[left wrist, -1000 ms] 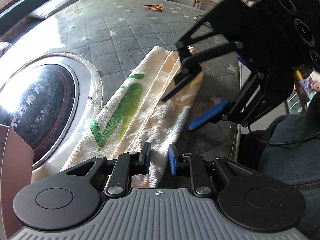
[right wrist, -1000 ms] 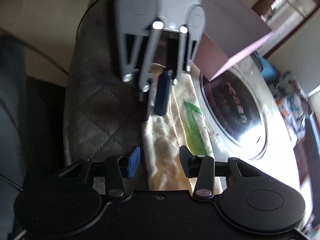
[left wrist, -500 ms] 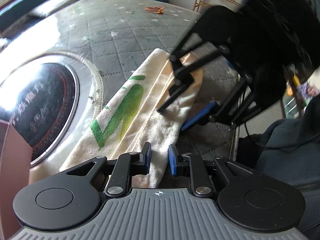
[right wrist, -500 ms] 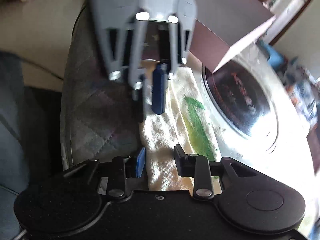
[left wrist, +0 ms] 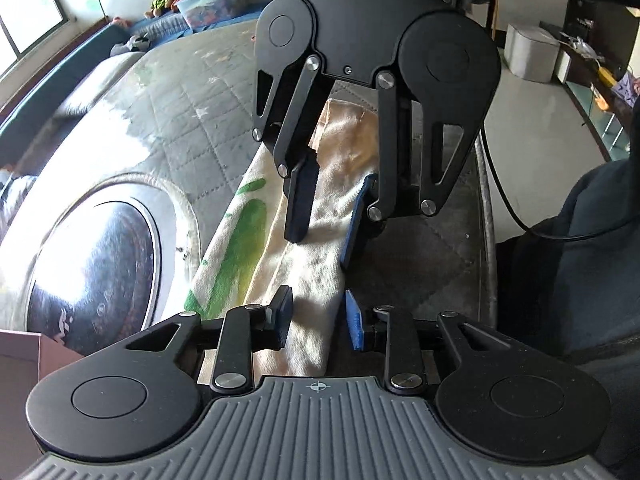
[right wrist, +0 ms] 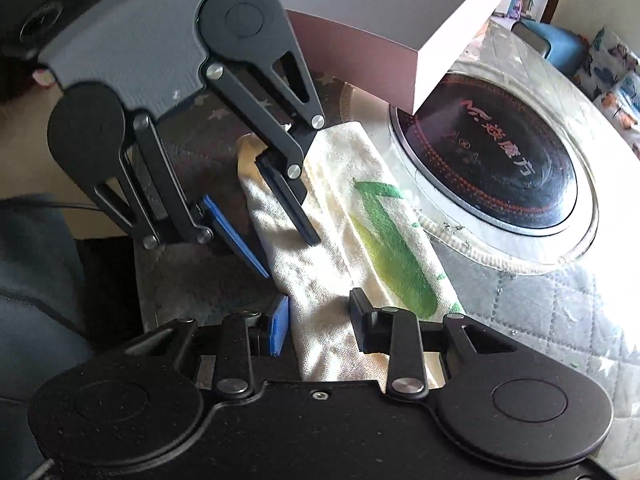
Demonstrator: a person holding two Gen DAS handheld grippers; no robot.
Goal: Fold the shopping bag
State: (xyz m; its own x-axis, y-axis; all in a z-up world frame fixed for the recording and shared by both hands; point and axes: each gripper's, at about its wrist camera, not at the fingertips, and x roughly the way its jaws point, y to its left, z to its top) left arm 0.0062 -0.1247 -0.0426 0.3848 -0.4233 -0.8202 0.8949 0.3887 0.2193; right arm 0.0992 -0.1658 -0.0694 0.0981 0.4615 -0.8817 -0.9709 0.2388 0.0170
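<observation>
One cream canvas shopping bag (left wrist: 320, 240) w/ a green print lies folded into a long narrow strip on the quilted grey tabletop (left wrist: 168, 120), near its edge, just beside a round dark glass cooktop (right wrist: 492, 160) set into the surface. Both claws straddle the strip from opposite ends, facing each other. Left claw (left wrist: 316, 316): jaws apart, have just been opening, folded cloth sits between them but pads aren't pressing it. Right claw (right wrist: 318, 324): jaws apart too, closed in a bit over the last sec, now steady; bag's folded part between the fingers, blue pad (right wrist: 279, 325) just beside the cloth edge, can't tell if touching. Pinkish box (right wrist: 384, 32) overhangs the cooktop's far side. Person's dark clothing (left wrist: 580, 260) at the tabletop edge
</observation>
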